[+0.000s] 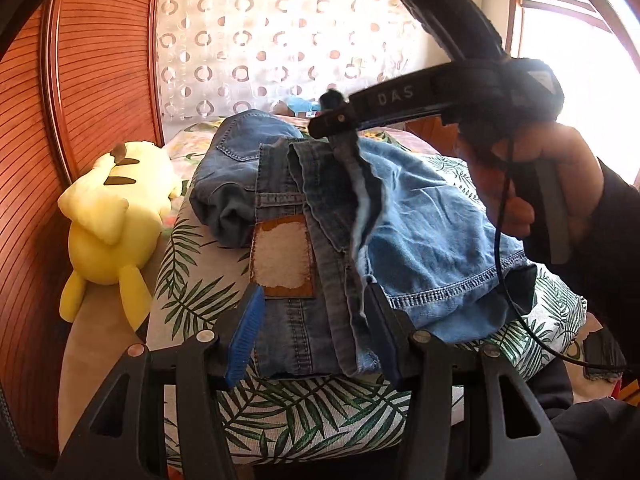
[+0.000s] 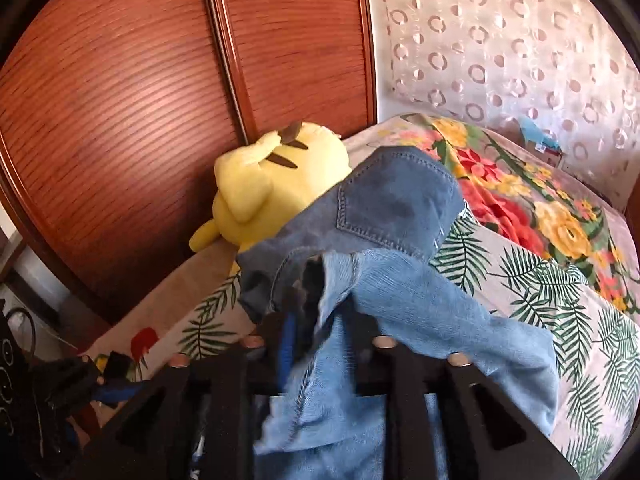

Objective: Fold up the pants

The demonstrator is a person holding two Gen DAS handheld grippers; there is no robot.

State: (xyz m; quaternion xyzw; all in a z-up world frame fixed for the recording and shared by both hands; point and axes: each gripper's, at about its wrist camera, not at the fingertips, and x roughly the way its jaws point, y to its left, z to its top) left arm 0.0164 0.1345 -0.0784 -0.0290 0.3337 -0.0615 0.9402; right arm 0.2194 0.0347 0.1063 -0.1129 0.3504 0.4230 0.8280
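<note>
Blue denim pants (image 1: 320, 216) lie bunched on a leaf-print cushion (image 1: 280, 412), waistband with its tan label patch toward me. My left gripper (image 1: 310, 336) is open over the waistband's near edge, blue pads either side of the cloth, not gripping. My right gripper (image 1: 340, 120) is shut on a lifted fold of the pants' light inner side and holds it up above the pile. In the right wrist view the pinched denim (image 2: 360, 312) drapes over the right gripper (image 2: 308, 300), hiding the fingertips. A back pocket (image 2: 392, 204) lies beyond.
A yellow plush toy (image 1: 116, 220) lies left of the pants against a wooden slatted wardrobe door (image 1: 92, 60). A floral blanket (image 2: 520, 200) covers the bed behind. A patterned curtain (image 1: 280, 40) and a bright window (image 1: 580, 80) stand at the back.
</note>
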